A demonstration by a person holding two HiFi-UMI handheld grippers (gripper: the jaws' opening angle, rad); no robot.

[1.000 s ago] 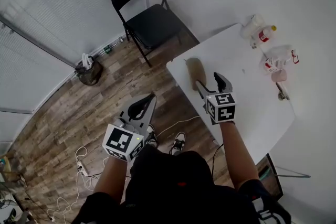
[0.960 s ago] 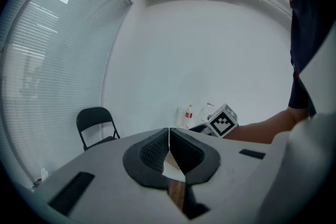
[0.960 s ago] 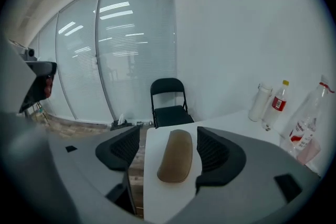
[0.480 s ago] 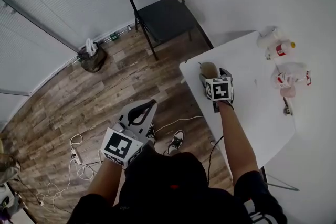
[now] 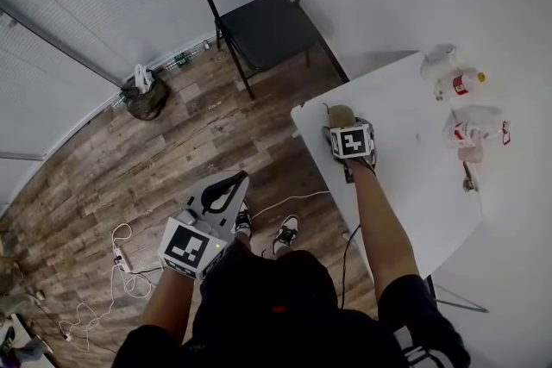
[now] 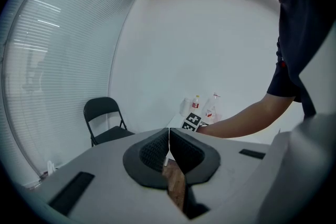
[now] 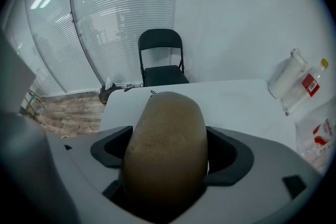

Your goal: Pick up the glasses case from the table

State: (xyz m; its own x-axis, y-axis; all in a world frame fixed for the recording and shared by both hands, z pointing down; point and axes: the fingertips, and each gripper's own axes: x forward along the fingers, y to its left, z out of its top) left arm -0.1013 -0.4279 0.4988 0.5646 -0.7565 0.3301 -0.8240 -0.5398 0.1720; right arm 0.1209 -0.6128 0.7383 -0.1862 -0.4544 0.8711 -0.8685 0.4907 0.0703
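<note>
The brown oval glasses case (image 5: 341, 114) lies near the left corner of the white table (image 5: 414, 177). My right gripper (image 5: 344, 127) points steeply down over it, its marker cube covering most of the case's near end. In the right gripper view the case (image 7: 165, 128) fills the gap between the two black pads (image 7: 227, 152); the right gripper (image 7: 169, 150) has its jaws opening wide and standing beside the case's flanks without pressing them. My left gripper (image 5: 228, 182) hangs over the wooden floor, away from the table. In its own view the left gripper (image 6: 169, 150) is shut with nothing in it.
A black folding chair (image 5: 259, 21) stands beyond the table's corner. At the table's far right stand a paper roll (image 5: 440, 60), a red-labelled bottle (image 5: 466, 84) and a plastic bag (image 5: 474, 129). Cables (image 5: 129, 258) and a small bag (image 5: 142, 95) lie on the floor.
My right gripper has dropped and tipped downward onto the case, its jaws now standing on either side of it. My left gripper has sunk a little toward my body.
</note>
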